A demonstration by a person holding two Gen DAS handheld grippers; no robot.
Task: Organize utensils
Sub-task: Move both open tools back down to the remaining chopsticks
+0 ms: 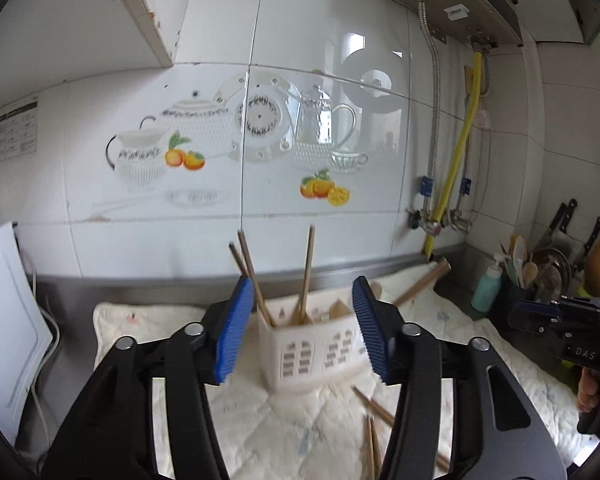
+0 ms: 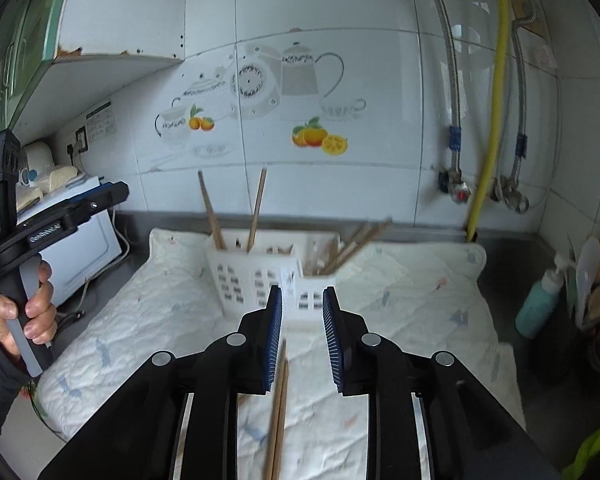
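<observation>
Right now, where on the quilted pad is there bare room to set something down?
Free: white quilted pad right of the white slotted plastic utensil basket, and its left side. Crowded: loose wooden chopsticks in front of the basket.

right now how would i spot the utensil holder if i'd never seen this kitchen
Find the white quilted cloth spread on the counter below the tiled wall with painted teapots. On it stands the white plastic holder, with small window-like cutouts in its sides. It is the only container on the cloth, with wooden chopsticks sticking up from it.

Left tool (image 1: 302, 330) jaws apart, empty, before the white holder (image 1: 312, 354) with upright chopsticks (image 1: 308, 276) inside
</observation>
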